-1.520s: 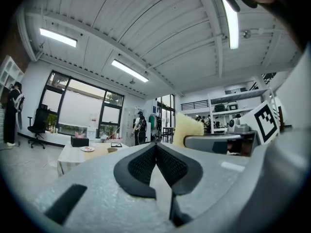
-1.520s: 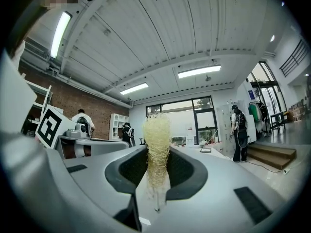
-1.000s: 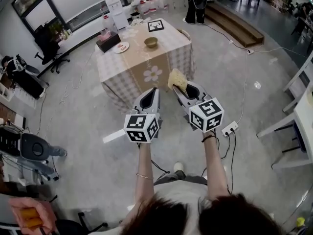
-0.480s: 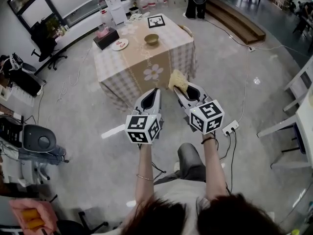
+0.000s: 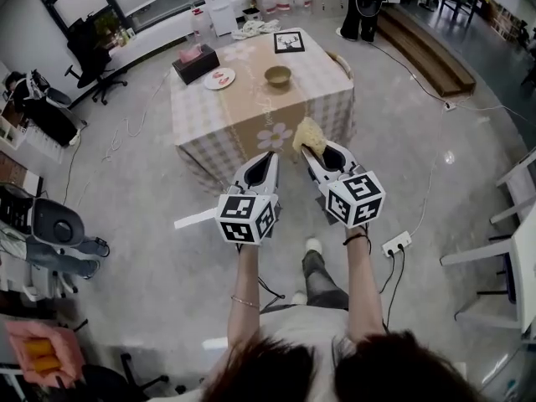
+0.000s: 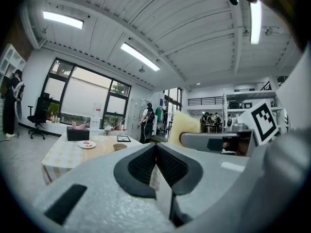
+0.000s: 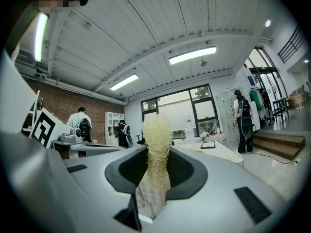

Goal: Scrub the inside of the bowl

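On the far checked-cloth table (image 5: 194,107), from left to right, sit a dark tissue box (image 5: 195,63), a small plate (image 5: 219,78) and the tan bowl (image 5: 277,75), with a framed marker card (image 5: 289,42) farther back. Nearer, short of the table's near edge, the left gripper (image 5: 269,156) points level toward the table, its jaws clenched together on nothing. Just to its right, the right gripper (image 5: 310,152) grasps a yellow mesh scrubber (image 5: 307,132), which sticks out past the jaw tips. Bowl and scrubber are well apart.
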{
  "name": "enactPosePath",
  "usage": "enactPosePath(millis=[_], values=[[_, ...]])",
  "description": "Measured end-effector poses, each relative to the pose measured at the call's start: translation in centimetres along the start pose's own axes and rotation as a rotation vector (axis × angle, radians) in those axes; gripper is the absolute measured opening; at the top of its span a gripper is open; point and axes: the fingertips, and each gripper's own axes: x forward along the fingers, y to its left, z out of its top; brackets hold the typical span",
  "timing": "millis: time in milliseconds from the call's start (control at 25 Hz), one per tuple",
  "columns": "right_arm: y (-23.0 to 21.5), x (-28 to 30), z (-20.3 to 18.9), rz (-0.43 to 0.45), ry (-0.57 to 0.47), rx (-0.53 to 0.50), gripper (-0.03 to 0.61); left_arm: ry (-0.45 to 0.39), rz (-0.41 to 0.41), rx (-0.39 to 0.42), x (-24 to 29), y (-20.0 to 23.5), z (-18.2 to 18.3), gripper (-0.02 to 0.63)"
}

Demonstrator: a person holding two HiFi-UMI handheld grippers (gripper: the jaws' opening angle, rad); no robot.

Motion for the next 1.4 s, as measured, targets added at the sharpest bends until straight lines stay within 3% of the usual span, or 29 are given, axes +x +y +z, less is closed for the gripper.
enactPosePath(millis=[200, 400, 680, 960, 1120, 1400], values=[[-4.5, 4.4, 0.6, 0.03, 0.017, -0.003, 0.098, -0.002, 0.022, 0.005, 5.3, 2.3, 1.2, 0.011], [-8.3, 7.6, 1.0, 0.067, 0.032, 0.015, 0.099, 0.003, -0.015, 0.026, 10.0, 2.8, 1.9, 0.011], [-13.2, 12.0, 2.5, 0.101, 0.028, 0.01, 0.098, -0.026, 0.036, 0.021, 15.7, 5.7, 3.5, 0.011], [-15.9, 15.3, 2.0, 0.143, 0.05, -0.002, 0.099, -0.041, 0.05, -0.017, 19.7, 7.5, 3.1, 0.011], [-16.9, 17.5, 1.7, 0.151, 0.066, 0.003, 0.099, -0.005, 0.089, -0.002, 21.3, 9.2, 2.8, 0.011], [-19.0, 21.1, 0.5, 0.158, 0.096, 0.018, 0.1, 0.031, 0.108, -0.046, 24.2, 12.3, 1.6, 0.011]])
